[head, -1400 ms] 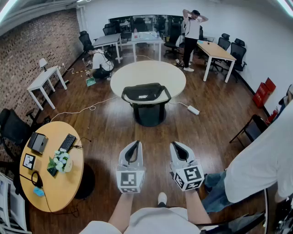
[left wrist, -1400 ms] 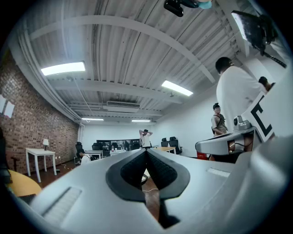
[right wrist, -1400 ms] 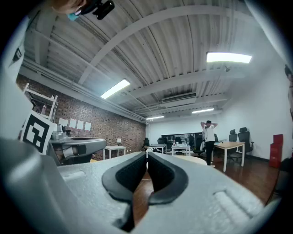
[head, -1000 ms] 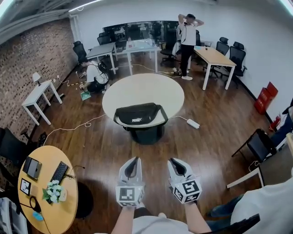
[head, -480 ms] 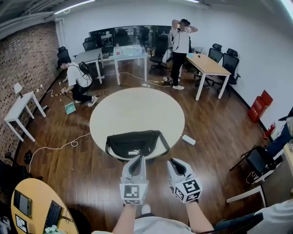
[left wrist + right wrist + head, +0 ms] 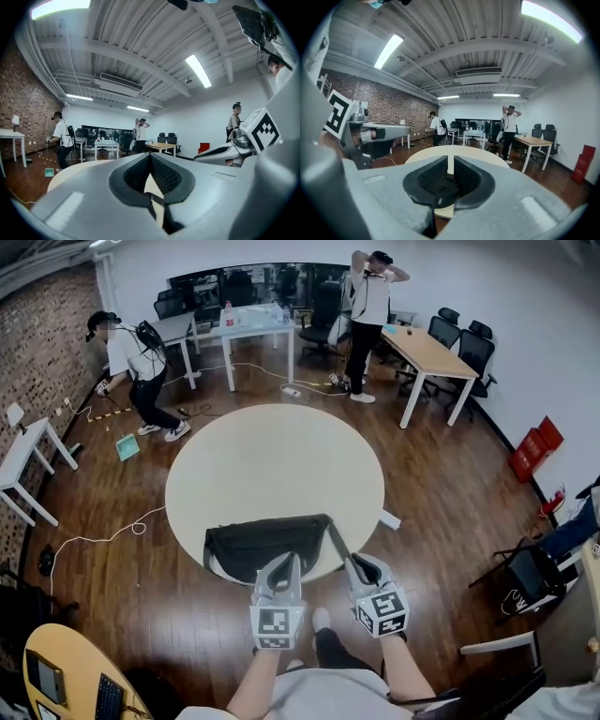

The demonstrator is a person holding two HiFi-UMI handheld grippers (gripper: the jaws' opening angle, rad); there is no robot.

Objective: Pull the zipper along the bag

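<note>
A black bag (image 6: 267, 545) lies on the near edge of a round cream table (image 6: 277, 460) in the head view. Its strap hangs over the rim on the right. Both grippers hover just short of the bag, side by side. My left gripper (image 6: 287, 561) is shut and empty, its tips over the bag's near edge. My right gripper (image 6: 360, 564) sits right of the bag by the strap, jaws together with only a thin slit and nothing held. In the left gripper view the left gripper's (image 6: 150, 155) tips meet. The table top (image 6: 440, 152) shows beyond the right gripper (image 6: 450, 161).
A person (image 6: 370, 287) stands at the back beside a wooden desk (image 6: 427, 348). Another person (image 6: 131, 352) stands at the left. A black chair (image 6: 525, 573) is at the right, an orange round table (image 6: 66, 662) at bottom left, a power strip (image 6: 389, 519) on the floor.
The table and bag have come much closer and now sit right in front of both grippers. The person at the left has stood up from a crouch. Both grippers stay shut.
</note>
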